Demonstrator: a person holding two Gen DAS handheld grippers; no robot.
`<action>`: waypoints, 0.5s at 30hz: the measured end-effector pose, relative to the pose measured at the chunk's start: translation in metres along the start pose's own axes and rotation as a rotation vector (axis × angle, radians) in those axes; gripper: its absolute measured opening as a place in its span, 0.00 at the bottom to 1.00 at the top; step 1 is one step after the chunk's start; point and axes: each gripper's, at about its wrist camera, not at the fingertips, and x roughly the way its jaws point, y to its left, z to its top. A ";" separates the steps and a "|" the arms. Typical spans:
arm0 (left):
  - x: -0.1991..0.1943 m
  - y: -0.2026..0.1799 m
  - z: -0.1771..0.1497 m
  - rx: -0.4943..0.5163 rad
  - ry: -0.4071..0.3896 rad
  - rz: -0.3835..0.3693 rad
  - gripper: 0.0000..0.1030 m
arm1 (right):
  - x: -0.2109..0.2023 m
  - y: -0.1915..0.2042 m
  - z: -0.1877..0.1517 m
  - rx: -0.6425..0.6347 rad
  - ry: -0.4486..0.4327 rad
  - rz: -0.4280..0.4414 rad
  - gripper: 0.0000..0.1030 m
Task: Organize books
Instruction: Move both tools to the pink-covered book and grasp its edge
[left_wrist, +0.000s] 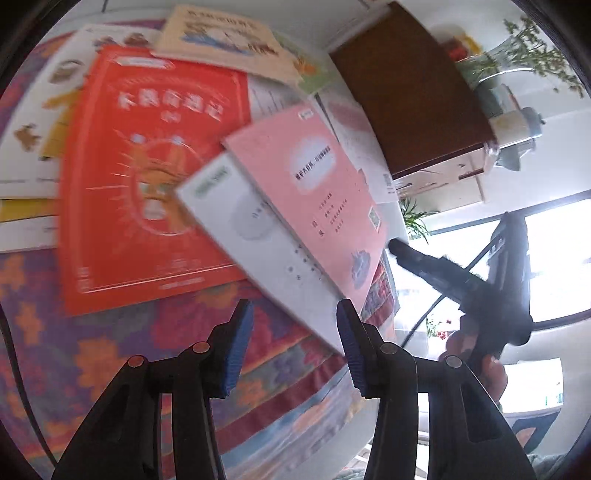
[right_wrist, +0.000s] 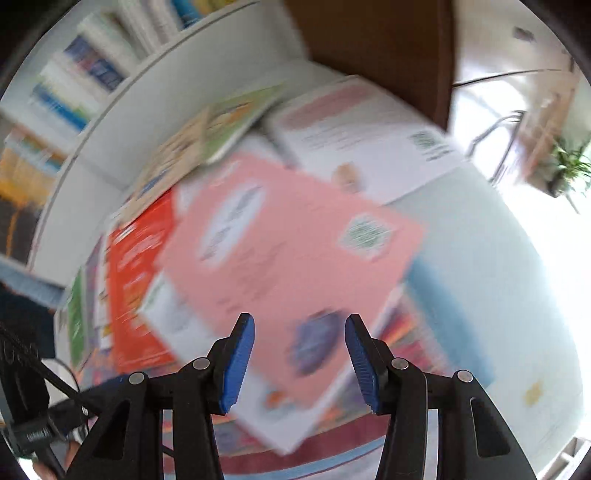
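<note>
Table (left_wrist: 384, 210), white-topped, partly covered by a patterned cloth (left_wrist: 122, 343) in purple, orange and red; the cloth is seen across the lower half of the left wrist view and only as a strip at 6 o'clock in the right wrist view.

Wooden box (left_wrist: 410, 92), dark brown, at 1 o'clock in the left view, at 12 o'clock in the right.

Bookshelf (right_wrist: 85, 74) with upright spines, at 10 o'clock; recorded by the right view only.

Red book (left_wrist: 147, 177), lying flat, at 9 o'clock of the pink book; overlapped at its right edge by the white book.

Pink book (left_wrist: 314, 192), uppermost of the loose pile, lying askew over the white book (left_wrist: 258, 236). In the right view it fills the centre.

Cream picture book (left_wrist: 221, 37), at 12 o'clock in the left view, partly over the red book's top corner.

White sheet with a square code (right_wrist: 369, 136), at 1 o'clock of the pink book.

Glass vase of green stems (left_wrist: 517, 55), at 2 o'clock; left view only.

Left gripper (left_wrist: 295, 350): jaws parted, nothing between the blue pads, held above the cloth near the white book's lower corner.

Right gripper (right_wrist: 299, 358): jaws parted, empty, above the pink book's lower edge. It is also seen from the left view at 3 o'clock, in a hand (left_wrist: 484, 365).

Both views are blurred.
</note>
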 end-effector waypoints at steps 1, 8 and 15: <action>0.005 -0.002 -0.001 -0.004 -0.001 0.002 0.43 | -0.001 -0.009 0.006 0.005 -0.003 -0.006 0.48; 0.035 -0.028 0.007 0.075 -0.015 0.109 0.43 | 0.003 -0.047 0.044 0.020 -0.010 -0.016 0.51; 0.044 -0.015 0.009 0.021 0.012 0.117 0.43 | 0.029 -0.048 0.070 -0.048 0.002 -0.020 0.51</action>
